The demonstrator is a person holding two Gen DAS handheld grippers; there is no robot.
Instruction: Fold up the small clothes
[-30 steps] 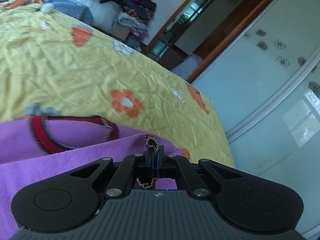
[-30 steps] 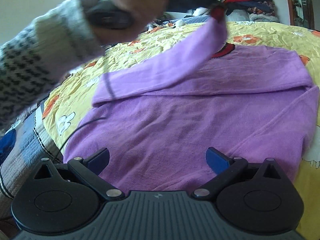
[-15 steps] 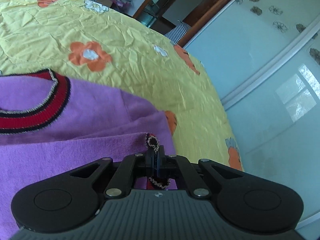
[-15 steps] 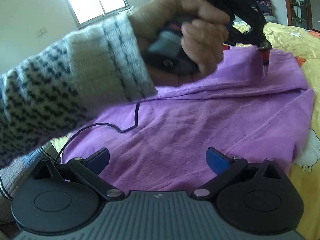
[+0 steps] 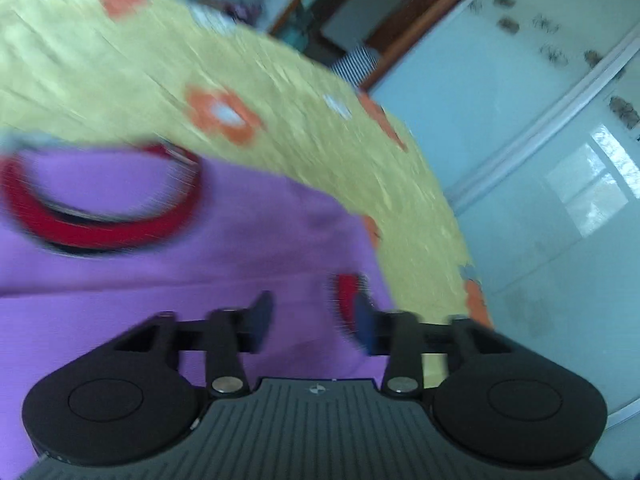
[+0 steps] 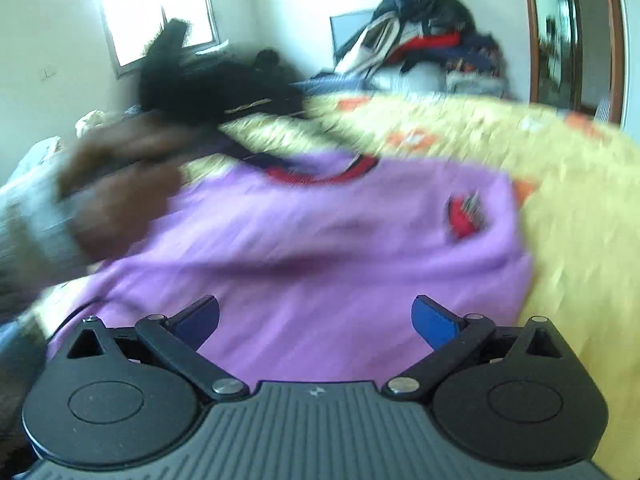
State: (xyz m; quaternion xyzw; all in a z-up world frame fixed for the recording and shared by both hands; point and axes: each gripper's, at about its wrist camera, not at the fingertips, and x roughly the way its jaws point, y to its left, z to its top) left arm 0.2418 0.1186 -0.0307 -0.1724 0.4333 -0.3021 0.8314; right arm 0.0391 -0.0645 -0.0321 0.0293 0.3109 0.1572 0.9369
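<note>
A small purple sweater (image 6: 320,256) with a red collar (image 6: 320,174) lies flat on the yellow flowered bedspread (image 6: 580,216). One sleeve is folded across its chest, and the red cuff (image 6: 462,218) rests near the right shoulder. In the left wrist view my left gripper (image 5: 310,318) hangs open just above the sweater (image 5: 200,280), beside that cuff (image 5: 346,294), with the collar (image 5: 100,224) beyond. My right gripper (image 6: 316,320) stands wide open over the hem, holding nothing. A hand (image 6: 120,200) holds the left gripper at the upper left. Both views are blurred.
A heap of clothes (image 6: 428,52) sits at the head of the bed. A pale wardrobe with sliding doors (image 5: 560,160) runs along the bed's right side. A window (image 6: 156,12) is in the back wall. Bare bedspread (image 5: 120,72) lies beyond the collar.
My left gripper has let go of the red cuff and opened, leaving the sleeve laid across the chest. It has pulled back to the left. The right gripper stays open over the hem.
</note>
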